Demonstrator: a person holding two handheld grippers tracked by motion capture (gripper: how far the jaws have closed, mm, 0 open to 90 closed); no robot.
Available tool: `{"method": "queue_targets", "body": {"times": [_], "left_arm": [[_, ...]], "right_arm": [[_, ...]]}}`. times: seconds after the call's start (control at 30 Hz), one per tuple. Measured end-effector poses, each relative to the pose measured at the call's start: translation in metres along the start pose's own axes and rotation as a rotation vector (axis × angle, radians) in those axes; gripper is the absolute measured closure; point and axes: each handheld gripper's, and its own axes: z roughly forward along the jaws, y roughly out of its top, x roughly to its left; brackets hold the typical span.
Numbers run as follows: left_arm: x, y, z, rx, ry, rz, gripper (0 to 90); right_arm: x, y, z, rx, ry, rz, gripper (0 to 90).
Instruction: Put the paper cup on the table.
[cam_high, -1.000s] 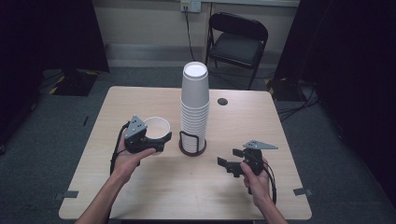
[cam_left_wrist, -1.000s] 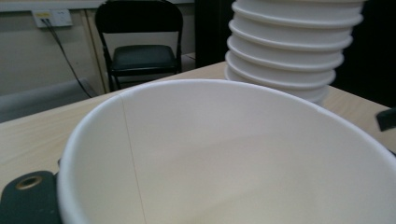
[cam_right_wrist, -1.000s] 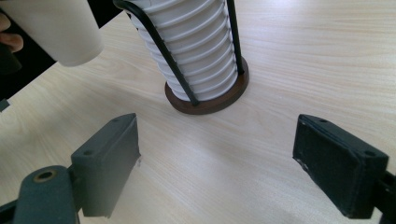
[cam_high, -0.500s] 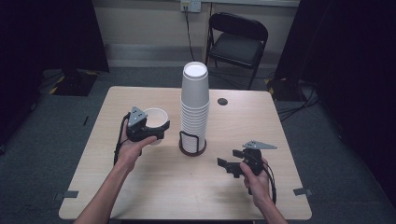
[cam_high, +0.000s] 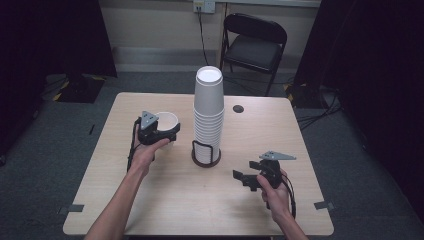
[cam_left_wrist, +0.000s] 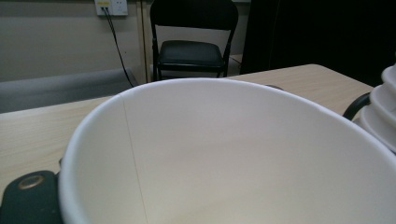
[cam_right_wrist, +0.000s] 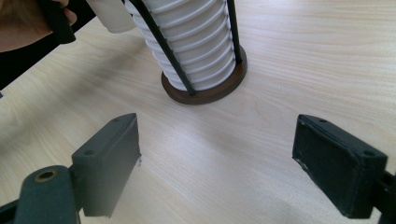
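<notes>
A single white paper cup (cam_high: 168, 120) is upright, mouth up, in my left gripper (cam_high: 163, 133), which is shut on its wall left of the stack. Its wide rim and inside (cam_left_wrist: 224, 154) take up most of the left gripper view, with one black jaw beside it at the lower left. A tall stack of white cups (cam_high: 209, 107) stands mouth down in a black wire holder on a round brown base (cam_high: 205, 159) at the table's middle. My right gripper (cam_high: 246, 178) rests open near the front right, pointing at that stack (cam_right_wrist: 191, 42); its pads (cam_right_wrist: 109, 163) stand far apart with bare wood between them.
The light wooden table (cam_high: 150, 200) carries a small dark disc (cam_high: 238, 108) behind the stack. A black folding chair (cam_high: 255, 42) stands beyond the far edge, with a wall outlet and cable above it. Dark curtains hang on both sides.
My left gripper has carried the cup a little farther from the person, toward the back of the table. The right gripper has stayed where it was.
</notes>
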Motion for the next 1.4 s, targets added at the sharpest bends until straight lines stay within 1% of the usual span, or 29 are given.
{"method": "queue_targets", "body": {"times": [0.03, 0.07, 0.1, 0.13, 0.2, 0.27, 0.33, 0.4, 0.43, 0.5, 0.57, 0.63, 0.7, 0.77, 0.8, 0.87, 0.93, 1.0, 1.03, 1.1, 1.17, 1.23, 1.33, 1.37, 1.4], "left_arm": [[0.002, -0.001, 0.0, 0.01, 0.013, 0.01, 9.7], [0.004, -0.002, 0.0, 0.014, 0.026, 0.005, 9.7], [0.006, -0.003, 0.0, 0.014, 0.028, -0.014, 9.7], [0.007, -0.004, 0.001, 0.016, 0.019, -0.026, 9.6], [0.008, -0.007, 0.004, 0.017, 0.019, -0.024, 9.6], [0.009, -0.01, 0.008, 0.03, 0.012, -0.021, 9.7], [0.011, -0.013, 0.011, 0.046, 0.015, -0.022, 9.7], [0.011, -0.017, 0.013, 0.046, 0.012, -0.037, 9.7], [0.012, -0.018, 0.013, 0.061, 0.006, -0.038, 9.7], [0.012, -0.019, 0.013, 0.043, 0.004, -0.065, 9.7], [0.011, -0.021, 0.014, 0.057, -0.001, -0.043, 9.7], [0.009, -0.022, 0.015, 0.061, -0.003, -0.032, 9.7], [0.007, -0.024, 0.016, 0.078, -0.007, -0.021, 9.7], [0.007, -0.026, 0.016, 0.071, -0.008, -0.016, 9.6], [0.007, -0.027, 0.015, 0.072, -0.004, -0.023, 9.6], [0.006, -0.027, 0.015, 0.093, -0.002, -0.019, 9.7], [0.005, -0.028, 0.014, 0.125, 0.003, 0.008, 10.4], [0.005, -0.029, 0.014, 0.149, 0.003, 0.013, 10.9], [0.005, -0.029, 0.014, 0.158, 0.001, 0.007, 11.1], [0.006, -0.031, 0.014, 0.187, -0.012, 0.01, 12.0], [0.008, -0.032, 0.014, 0.212, 0.004, 0.009, 12.7], [0.008, -0.033, 0.015, 0.221, -0.001, -0.007, 13.0], [0.008, -0.034, 0.015, 0.246, -0.002, 0.008, 13.8], [0.008, -0.035, 0.015, 0.251, -0.008, 0.001, 14.0], [0.008, -0.036, 0.015, 0.267, -0.008, 0.004, 14.3]], "right_arm": [[0.0, 0.0, 0.0, -0.001, -0.001, -0.002, 14.5], [0.001, 0.0, 0.0, -0.001, -0.002, -0.004, 14.5], [0.001, 0.0, 0.0, 0.0, -0.001, -0.007, 14.5], [0.001, 0.0, 0.0, 0.002, -0.001, -0.008, 14.6], [0.002, 0.0, 0.001, 0.011, -0.003, -0.007, 14.7], [0.002, 0.0, 0.002, 0.014, 0.001, -0.009, 14.7], [0.002, 0.0, 0.001, 0.015, 0.005, -0.009, 14.7], [0.001, 0.0, 0.001, 0.015, 0.004, -0.009, 14.8], [0.0, 0.0, 0.001, 0.016, 0.002, -0.008, 14.8], [-0.001, -0.001, 0.002, 0.019, 0.004, 0.0, 14.7], [-0.002, -0.001, 0.002, 0.024, 0.002, -0.001, 14.7], [-0.002, -0.002, 0.003, 0.026, 0.004, -0.002, 14.8], [-0.001, -0.001, 0.003, 0.025, 0.007, -0.006, 14.7], [0.0, -0.002, 0.003, 0.026, 0.007, -0.009, 14.7], [0.0, -0.002, 0.003, 0.027, 0.007, -0.008, 14.7], [0.0, -0.002, 0.003, 0.029, 0.005, -0.011, 14.7], [0.0, -0.002, 0.003, 0.033, 0.006, -0.01, 14.7], [0.001, -0.002, 0.003, 0.032, 0.006, -0.016, 14.7], [0.001, -0.002, 0.003, 0.033, 0.005, -0.014, 14.8], [0.002, -0.002, 0.003, 0.037, 0.009, -0.015, 14.7], [0.002, -0.002, 0.003, 0.036, 0.009, -0.017, 14.7], [0.002, -0.002, 0.003, 0.036, 0.009, -0.014, 14.7], [0.002, -0.002, 0.004, 0.037, 0.008, -0.016, 14.7], [0.002, -0.002, 0.003, 0.037, 0.008, -0.014, 14.7], [0.002, -0.002, 0.003, 0.035, 0.007, -0.014, 14.7]]}}
